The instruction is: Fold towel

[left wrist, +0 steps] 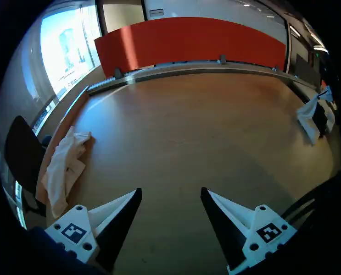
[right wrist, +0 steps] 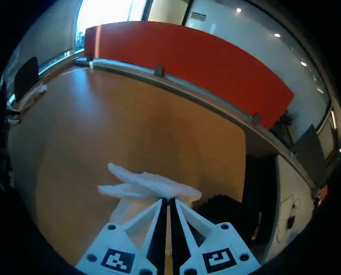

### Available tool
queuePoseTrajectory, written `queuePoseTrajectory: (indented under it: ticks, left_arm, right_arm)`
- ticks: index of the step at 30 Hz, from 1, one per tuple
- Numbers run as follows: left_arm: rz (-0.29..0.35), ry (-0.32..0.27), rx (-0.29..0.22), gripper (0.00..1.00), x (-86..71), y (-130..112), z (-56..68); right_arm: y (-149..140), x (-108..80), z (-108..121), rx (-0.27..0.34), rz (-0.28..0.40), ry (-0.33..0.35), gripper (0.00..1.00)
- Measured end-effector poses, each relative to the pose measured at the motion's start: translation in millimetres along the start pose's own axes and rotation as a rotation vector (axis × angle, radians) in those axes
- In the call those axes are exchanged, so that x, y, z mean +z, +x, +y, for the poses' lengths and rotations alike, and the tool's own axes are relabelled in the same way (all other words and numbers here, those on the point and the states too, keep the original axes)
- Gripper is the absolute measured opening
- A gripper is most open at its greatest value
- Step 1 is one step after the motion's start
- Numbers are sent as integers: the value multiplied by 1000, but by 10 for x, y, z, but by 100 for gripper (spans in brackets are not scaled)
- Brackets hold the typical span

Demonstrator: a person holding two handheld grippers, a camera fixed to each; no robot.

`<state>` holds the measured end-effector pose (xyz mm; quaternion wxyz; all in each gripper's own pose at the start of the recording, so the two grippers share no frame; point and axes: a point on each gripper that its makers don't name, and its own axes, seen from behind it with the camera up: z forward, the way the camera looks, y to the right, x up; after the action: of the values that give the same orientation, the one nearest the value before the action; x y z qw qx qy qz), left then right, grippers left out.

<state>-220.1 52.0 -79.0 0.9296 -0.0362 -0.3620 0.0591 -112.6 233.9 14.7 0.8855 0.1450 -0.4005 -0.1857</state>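
A white towel (right wrist: 147, 185) bunches out in front of my right gripper (right wrist: 168, 202), whose fingers are shut on its edge near the right end of the wooden table (right wrist: 124, 119). In the left gripper view the same white towel (left wrist: 307, 120) hangs far right by that dark gripper (left wrist: 320, 118). My left gripper (left wrist: 171, 199) stands open above the bare tabletop (left wrist: 193, 137), nothing between its fingers. A crumpled beige towel (left wrist: 64, 168) lies at the table's left edge, well left of the left finger; it is also a small heap (right wrist: 32, 94) far off in the right gripper view.
A red divider panel (left wrist: 188, 41) on a metal rail runs along the table's far edge. A black chair (left wrist: 21, 156) stands beyond the left edge by the window. Past the table's right end the floor drops away dark (right wrist: 257, 183).
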Motion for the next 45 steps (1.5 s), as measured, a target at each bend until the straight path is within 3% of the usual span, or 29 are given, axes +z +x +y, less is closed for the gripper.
queuePoseTrajectory:
  ticks: [12,21,45]
  left_arm:
    - [0,4,5,95,-7,-14,-34]
    - [-4,12,5,95,-21,-41,-97]
    - [-5,13,25,95,-39,-24,-98]
  right_arm:
    - [-251,6,102,10,-56,-47,5]
    - [-594,44,133,42,-128,-78,5]
    - [-1400,205,-5,203,-246,-111,5]
